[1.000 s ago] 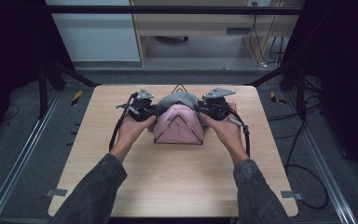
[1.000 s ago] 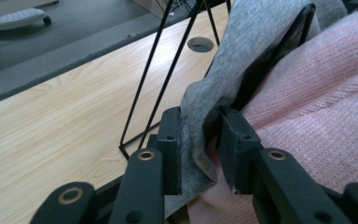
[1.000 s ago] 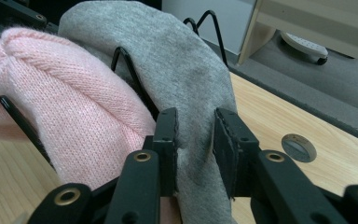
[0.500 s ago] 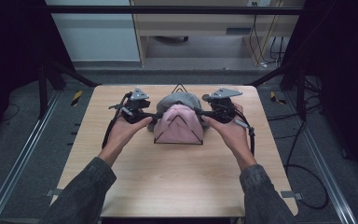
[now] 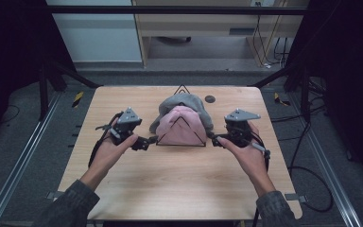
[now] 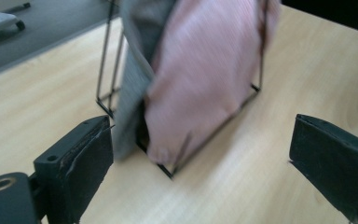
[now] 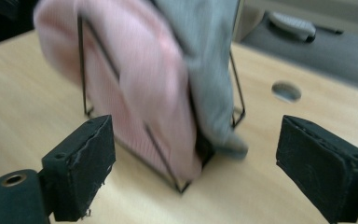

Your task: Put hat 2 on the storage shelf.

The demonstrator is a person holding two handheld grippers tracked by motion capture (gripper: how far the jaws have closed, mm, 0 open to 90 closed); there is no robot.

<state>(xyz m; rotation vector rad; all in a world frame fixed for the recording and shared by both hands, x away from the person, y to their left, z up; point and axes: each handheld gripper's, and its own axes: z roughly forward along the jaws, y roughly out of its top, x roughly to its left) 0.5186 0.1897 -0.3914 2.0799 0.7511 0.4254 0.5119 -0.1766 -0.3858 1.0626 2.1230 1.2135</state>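
Pink cloth [image 6: 205, 79] and grey cloth [image 6: 137, 79] drape a wire rack [image 6: 107, 88].

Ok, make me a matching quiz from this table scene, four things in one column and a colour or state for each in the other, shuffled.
Things:
1. front cloth
2. back cloth
3. wire rack
4. left claw

Descriptions:
A. grey
B. open, holding nothing
C. pink
D. black, thin, triangular

Pairs: 1-C, 2-A, 3-D, 4-B
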